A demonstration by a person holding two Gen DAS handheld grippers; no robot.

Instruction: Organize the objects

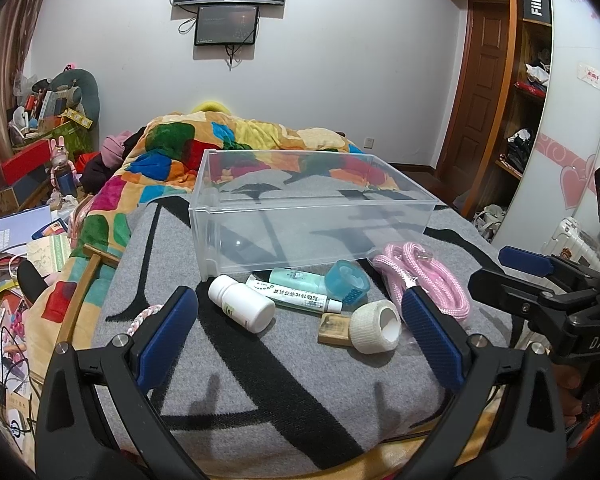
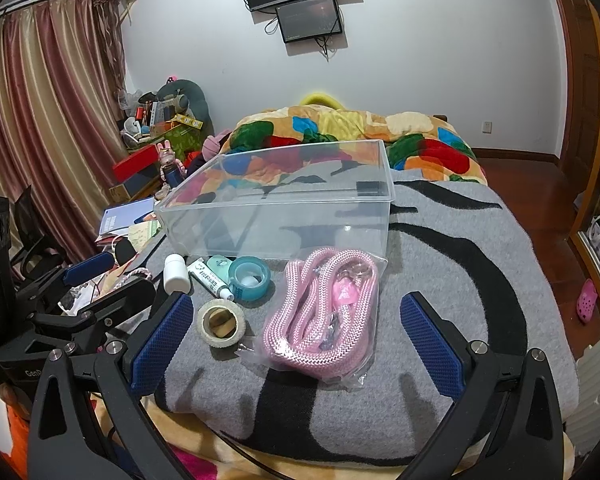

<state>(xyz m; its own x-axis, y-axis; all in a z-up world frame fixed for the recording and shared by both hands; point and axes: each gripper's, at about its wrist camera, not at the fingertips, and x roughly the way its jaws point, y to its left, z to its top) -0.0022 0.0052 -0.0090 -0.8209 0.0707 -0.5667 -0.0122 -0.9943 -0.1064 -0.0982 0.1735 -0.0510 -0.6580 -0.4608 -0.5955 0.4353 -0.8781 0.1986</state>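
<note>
An empty clear plastic box (image 1: 312, 216) (image 2: 284, 208) stands on the grey blanket (image 1: 260, 380). In front of it lie a white pill bottle (image 1: 242, 303) (image 2: 176, 274), a tube of cream (image 1: 296, 292) (image 2: 210, 278), a blue tape roll (image 1: 346, 282) (image 2: 250, 278), a white bandage roll (image 1: 376, 326) (image 2: 221, 323), a small tan block (image 1: 334, 329) and a pink rope in a clear bag (image 1: 428, 282) (image 2: 320, 312). My left gripper (image 1: 296, 332) is open just short of the bottle and bandage roll. My right gripper (image 2: 296, 340) is open around the near end of the rope bag.
A colourful quilt (image 1: 228, 140) lies heaped behind the box. A wooden stick (image 1: 80, 296) rests at the bed's left edge. Papers and boxes clutter the floor at left (image 1: 24, 240). A wardrobe (image 1: 528, 80) stands at right. The bed's front edge is close below both grippers.
</note>
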